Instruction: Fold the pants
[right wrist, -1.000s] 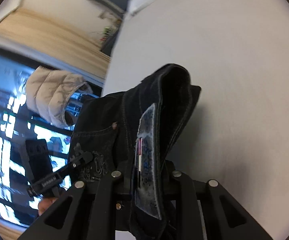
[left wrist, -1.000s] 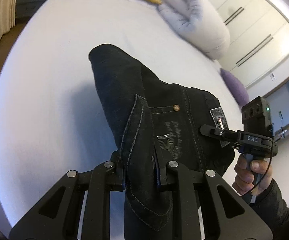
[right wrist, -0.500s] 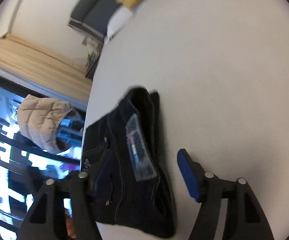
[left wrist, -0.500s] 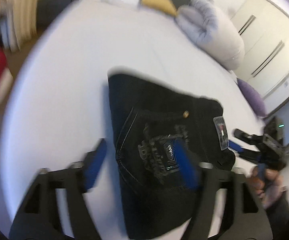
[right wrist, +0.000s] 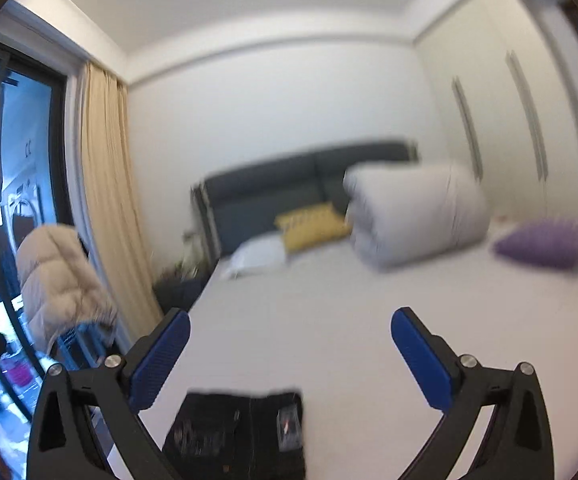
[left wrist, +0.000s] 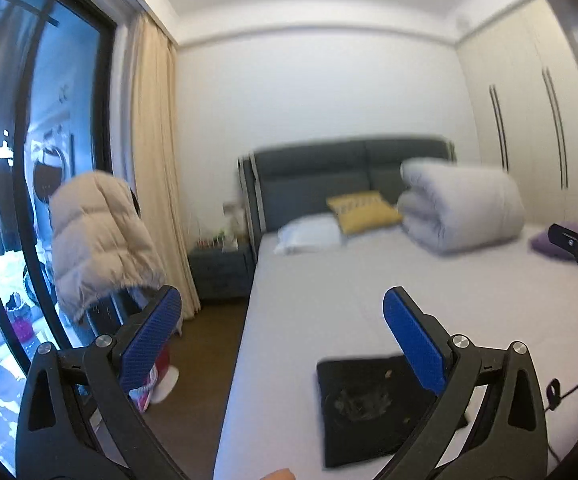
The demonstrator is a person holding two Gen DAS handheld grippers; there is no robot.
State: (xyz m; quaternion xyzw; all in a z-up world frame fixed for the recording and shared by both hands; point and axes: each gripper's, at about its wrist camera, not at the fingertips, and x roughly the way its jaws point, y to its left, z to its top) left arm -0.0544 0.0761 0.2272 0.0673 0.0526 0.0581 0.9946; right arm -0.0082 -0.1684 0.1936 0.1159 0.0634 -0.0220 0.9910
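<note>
1. The pants (left wrist: 373, 404) lie as a compact dark square near the foot edge of the bed (left wrist: 329, 292), closer to the bed's window-side edge than to its wardrobe side. Nothing touches them.
2. They look like black denim, folded down to a flat packet; the top face shows a pocket with pale stitched decoration and a small metal rivet. In the right wrist view the same packet (right wrist: 245, 432) shows a label patch near its right edge, though blur hides detail.
3. Risk, as a judgement: the stiff denim layers may spring open if left unpressed, because no jaw holds them down.
4. Another risk: the packet sits close to the bed's foot edge, so a careless brush from a lowering gripper could shove it towards the floor or skew the fold.
5. The left gripper (left wrist: 281, 312) hovers above the packet with its jaws spread wide and nothing between them.
6. The right gripper (right wrist: 289, 334) is likewise raised, jaws wide apart and empty.
7. Both views are tilted up towards the headboard (left wrist: 349, 168), so any renewed grasp would need re-aiming first.
8. Farther off, a rolled duvet (left wrist: 461, 208), a yellow cushion (left wrist: 361, 208) and a purple cushion (right wrist: 545, 242) rest near the head of the bed, well apart from the pants.
</note>
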